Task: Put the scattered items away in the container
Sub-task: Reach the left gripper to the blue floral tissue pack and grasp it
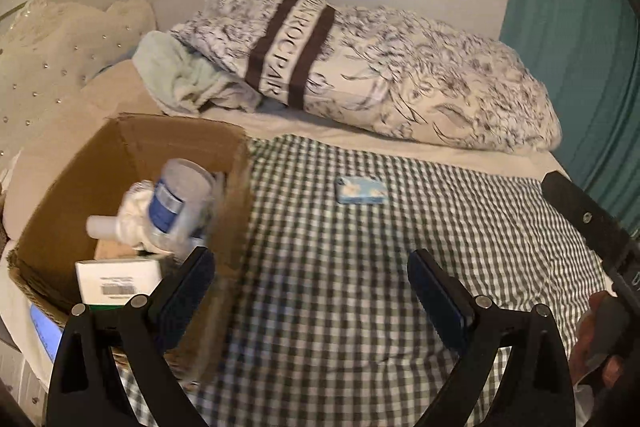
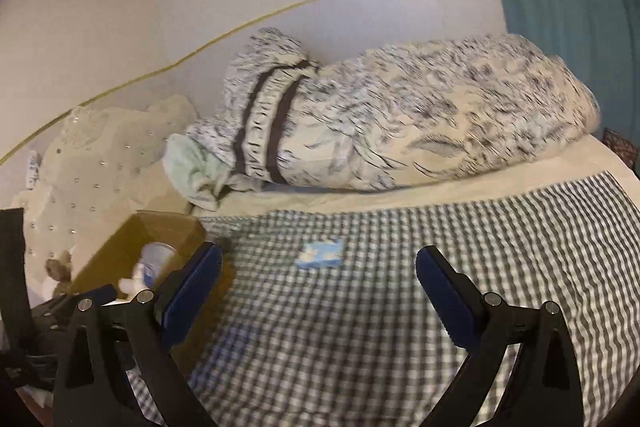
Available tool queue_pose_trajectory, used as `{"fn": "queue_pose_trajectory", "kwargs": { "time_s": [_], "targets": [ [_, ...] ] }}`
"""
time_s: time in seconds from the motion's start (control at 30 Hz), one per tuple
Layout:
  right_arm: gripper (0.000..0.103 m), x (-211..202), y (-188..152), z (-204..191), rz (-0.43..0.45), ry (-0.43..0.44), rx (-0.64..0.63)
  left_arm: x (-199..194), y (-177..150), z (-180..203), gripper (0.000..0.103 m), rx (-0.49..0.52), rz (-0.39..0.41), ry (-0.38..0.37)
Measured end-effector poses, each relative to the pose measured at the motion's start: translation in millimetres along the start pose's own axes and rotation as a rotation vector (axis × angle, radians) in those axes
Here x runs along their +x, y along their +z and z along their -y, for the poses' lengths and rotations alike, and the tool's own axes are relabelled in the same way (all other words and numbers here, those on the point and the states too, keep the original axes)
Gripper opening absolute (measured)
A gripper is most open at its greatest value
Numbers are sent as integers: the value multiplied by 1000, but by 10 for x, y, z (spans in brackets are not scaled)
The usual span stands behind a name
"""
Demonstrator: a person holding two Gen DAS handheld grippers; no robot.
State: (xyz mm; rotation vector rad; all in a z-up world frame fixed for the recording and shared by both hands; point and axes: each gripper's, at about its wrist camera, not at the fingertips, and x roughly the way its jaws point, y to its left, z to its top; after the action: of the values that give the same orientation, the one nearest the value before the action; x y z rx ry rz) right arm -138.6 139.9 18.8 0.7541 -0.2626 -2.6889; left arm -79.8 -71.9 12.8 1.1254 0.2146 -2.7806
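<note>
An open cardboard box [image 1: 80,167] stands on the bed at the left. Inside it lie a blue-labelled jar [image 1: 180,199], a small white bottle [image 1: 104,227] and a white carton [image 1: 120,275]. A small blue floral packet [image 1: 362,190] lies on the checked cloth [image 1: 400,247] to the right of the box. My left gripper [image 1: 312,275] is open and empty, beside the box's right wall. My right gripper [image 2: 320,275] is open and empty, hovering just short of the packet [image 2: 320,254]; the box [image 2: 120,247] is at its left.
A patterned pillow [image 1: 380,75] with a brown band lies across the back of the bed, a mint towel [image 1: 180,79] beside it. A studded cream cushion [image 1: 48,67] sits at the left. A teal curtain [image 1: 580,47] hangs at the right.
</note>
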Motion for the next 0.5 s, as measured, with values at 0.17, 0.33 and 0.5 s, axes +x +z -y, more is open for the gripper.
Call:
{"fn": "queue_pose_trajectory", "kwargs": {
  "time_s": [0.17, 0.33, 0.5],
  "targets": [
    [98, 190, -29, 221, -31, 4, 67, 224, -7, 147, 100, 16, -33, -5],
    [98, 478, -105, 341, -86, 23, 102, 505, -36, 231, 100, 24, -58, 12],
    [98, 868, -221, 399, -155, 13, 98, 870, -110, 242, 100, 34, -106, 7]
  ]
}}
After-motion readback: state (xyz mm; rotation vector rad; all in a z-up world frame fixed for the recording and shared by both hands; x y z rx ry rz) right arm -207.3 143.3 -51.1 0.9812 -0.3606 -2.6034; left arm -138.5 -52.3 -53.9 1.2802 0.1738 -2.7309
